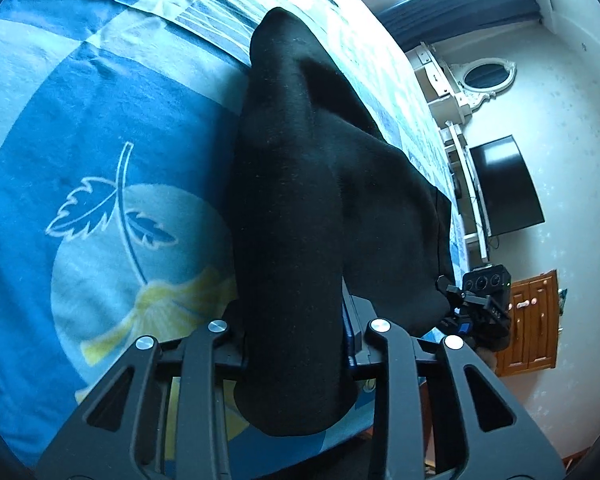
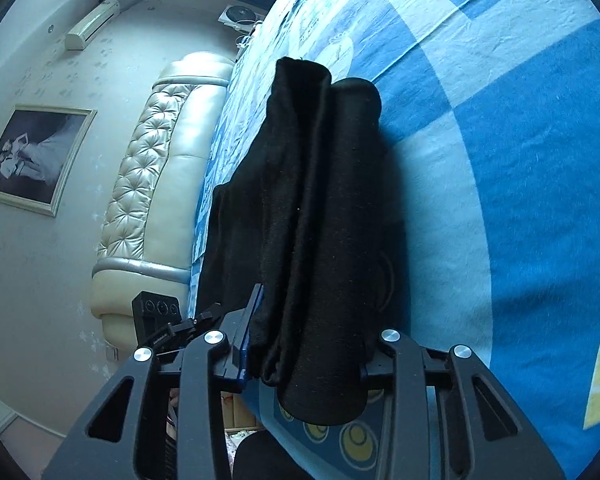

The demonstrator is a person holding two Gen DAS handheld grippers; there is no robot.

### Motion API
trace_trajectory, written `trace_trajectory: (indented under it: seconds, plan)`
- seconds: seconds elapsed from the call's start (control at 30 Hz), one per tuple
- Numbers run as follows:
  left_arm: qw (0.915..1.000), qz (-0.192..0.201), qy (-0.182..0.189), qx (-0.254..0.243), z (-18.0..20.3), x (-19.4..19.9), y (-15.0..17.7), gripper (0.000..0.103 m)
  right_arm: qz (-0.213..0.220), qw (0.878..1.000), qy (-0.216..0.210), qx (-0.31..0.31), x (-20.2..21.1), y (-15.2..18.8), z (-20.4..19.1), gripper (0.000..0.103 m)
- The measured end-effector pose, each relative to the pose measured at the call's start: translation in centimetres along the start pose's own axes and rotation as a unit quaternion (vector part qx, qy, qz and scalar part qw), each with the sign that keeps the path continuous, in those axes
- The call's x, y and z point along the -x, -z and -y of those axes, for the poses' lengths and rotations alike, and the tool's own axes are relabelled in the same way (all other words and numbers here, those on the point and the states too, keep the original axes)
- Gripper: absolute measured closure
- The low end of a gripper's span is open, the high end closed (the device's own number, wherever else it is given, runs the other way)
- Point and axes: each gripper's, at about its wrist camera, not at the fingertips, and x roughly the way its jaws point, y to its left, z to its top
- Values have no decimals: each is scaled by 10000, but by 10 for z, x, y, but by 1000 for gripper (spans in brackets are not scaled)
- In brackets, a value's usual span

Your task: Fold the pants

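Black pants (image 1: 300, 184) lie lengthwise on the blue patterned blanket (image 1: 100, 152), near the bed's edge. My left gripper (image 1: 298, 356) is shut on the near end of one bunched leg, and the cloth fills the gap between its fingers. In the right wrist view the pants (image 2: 312, 200) show as a long folded bundle, and my right gripper (image 2: 304, 364) is shut on its near end. Each gripper appears in the other's view: the right gripper (image 1: 480, 308) at the pants' right edge, the left gripper (image 2: 168, 320) at their left edge.
The bed's blanket (image 2: 520, 200) stretches wide beside the pants. A padded cream headboard (image 2: 160, 184) and a framed picture (image 2: 32, 156) stand on one side. A dark television (image 1: 504, 184), a white mirror stand (image 1: 480, 80) and a wooden cabinet (image 1: 532, 320) are past the bed's other edge.
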Motion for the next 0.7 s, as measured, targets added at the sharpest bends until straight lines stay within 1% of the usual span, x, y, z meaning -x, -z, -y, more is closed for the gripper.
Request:
trace_trajectory:
  seconds: [0.23,0.43,0.6,0.67,0.7]
  plan:
    - [10000,-8,-41,-90,-1,10,15,73,-44,9999,-77,-66,-2,11,6,66]
    - [10000,41,38,-63,-9,7,12,72,-25,9999,-76,-113,-3,13,13,66]
    - [9999,54,52,-91,-8,8,11,71,-23,9999,-91,-129,-5,10,10,66]
    - [9999,64,48,-91,-7,8,11,68,-31,9999,-93,-127,-4,11,11,65]
    - [9999,64,26,-94,-8,9,12,66,-24,9999,-97,-133,-5,11,10,63]
